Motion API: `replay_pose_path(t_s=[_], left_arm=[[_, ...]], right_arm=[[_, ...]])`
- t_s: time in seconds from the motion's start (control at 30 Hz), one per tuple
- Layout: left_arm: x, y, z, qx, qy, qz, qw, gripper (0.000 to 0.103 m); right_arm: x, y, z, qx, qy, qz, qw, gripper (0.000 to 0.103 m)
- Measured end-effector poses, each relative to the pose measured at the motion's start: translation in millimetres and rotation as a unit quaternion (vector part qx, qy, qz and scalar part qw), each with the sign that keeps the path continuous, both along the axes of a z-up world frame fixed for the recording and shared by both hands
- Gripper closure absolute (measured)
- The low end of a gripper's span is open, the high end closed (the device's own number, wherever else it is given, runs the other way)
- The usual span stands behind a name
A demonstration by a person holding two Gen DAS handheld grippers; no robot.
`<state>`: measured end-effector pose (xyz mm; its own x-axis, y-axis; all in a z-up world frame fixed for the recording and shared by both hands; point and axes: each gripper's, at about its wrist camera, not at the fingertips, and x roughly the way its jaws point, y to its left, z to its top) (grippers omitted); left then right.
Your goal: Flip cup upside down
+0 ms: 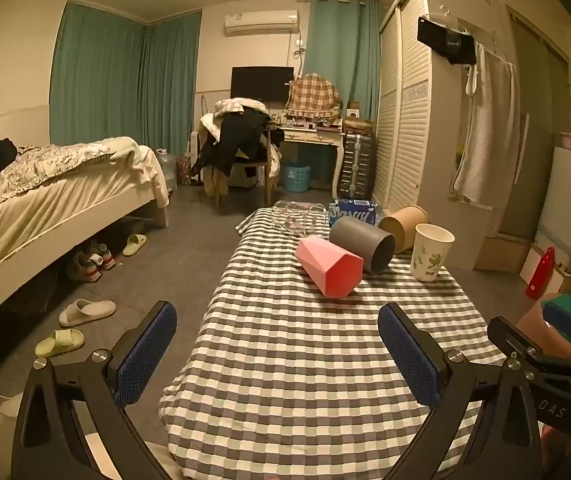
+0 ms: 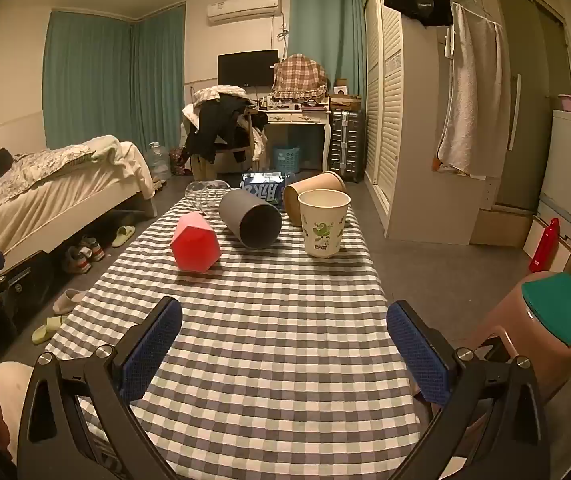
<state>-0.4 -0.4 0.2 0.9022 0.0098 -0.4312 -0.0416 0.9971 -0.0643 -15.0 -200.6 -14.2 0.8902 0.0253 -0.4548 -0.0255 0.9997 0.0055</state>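
Observation:
A white paper cup with a green leaf print stands upright, mouth up, at the far right of the checked table; it also shows in the left wrist view. A pink faceted cup, a grey cup and a brown paper cup lie on their sides near it. A clear glass cup lies at the far edge. My left gripper and my right gripper are both open and empty, over the near end of the table.
A pink stool with a teal top stands right of the table. A blue tissue pack lies behind the cups. A bed and slippers are on the left, a wardrobe on the right.

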Motion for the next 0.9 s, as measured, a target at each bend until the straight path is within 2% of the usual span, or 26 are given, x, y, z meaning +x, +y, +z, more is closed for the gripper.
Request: replay_pose_path(t_s=[0.9], left_arm=[[2.3, -1.7, -3.6, 0.008, 0.0, -0.003, 1.0, 0.0]], right_arm=[[1.1, 3.5, -2.8, -0.002, 0.013, 0.003, 1.0, 0.0]])
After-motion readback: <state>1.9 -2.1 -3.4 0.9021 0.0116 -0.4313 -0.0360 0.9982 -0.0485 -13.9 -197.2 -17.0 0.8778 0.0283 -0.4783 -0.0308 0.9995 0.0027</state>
